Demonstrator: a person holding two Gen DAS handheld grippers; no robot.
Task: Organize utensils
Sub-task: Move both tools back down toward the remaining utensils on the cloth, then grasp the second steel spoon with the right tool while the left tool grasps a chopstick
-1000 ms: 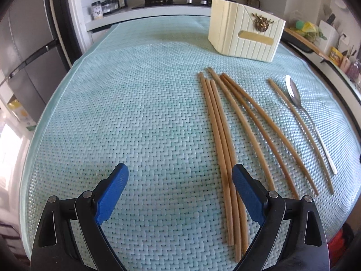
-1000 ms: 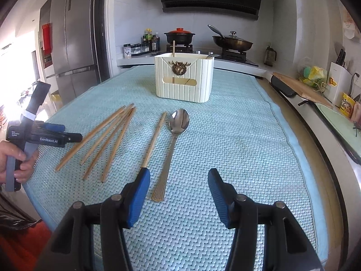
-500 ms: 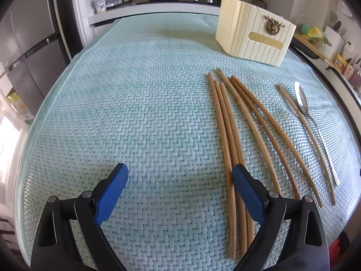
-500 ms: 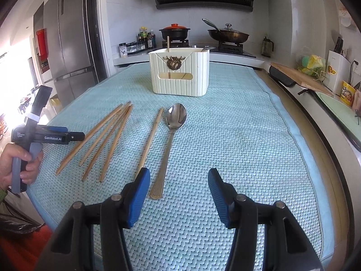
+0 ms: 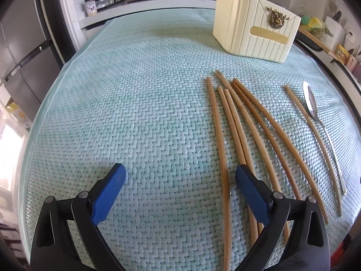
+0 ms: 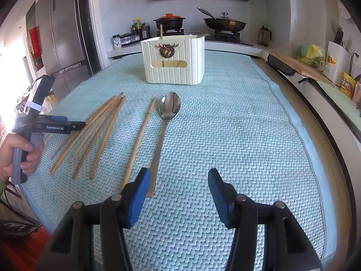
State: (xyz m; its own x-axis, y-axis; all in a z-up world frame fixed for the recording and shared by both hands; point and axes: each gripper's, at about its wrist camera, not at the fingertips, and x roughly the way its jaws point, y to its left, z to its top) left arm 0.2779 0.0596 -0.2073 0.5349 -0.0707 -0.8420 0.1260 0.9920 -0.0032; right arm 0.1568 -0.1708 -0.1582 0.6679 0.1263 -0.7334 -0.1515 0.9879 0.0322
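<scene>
A cream holder is set upright at the far end of the table, on a pale green woven mat; one stick is seen poking out of its top. Nearer than the holder, a loose fan of wooden chopsticks is laid flat on the mat. A single chopstick is placed apart from the fan, just beside a metal spoon whose bowl is pointed toward the holder. The left tool is held wide open and empty above the near ends of the fan. The right tool is likewise spread open with nothing gripped, near the spoon's handle end.
</scene>
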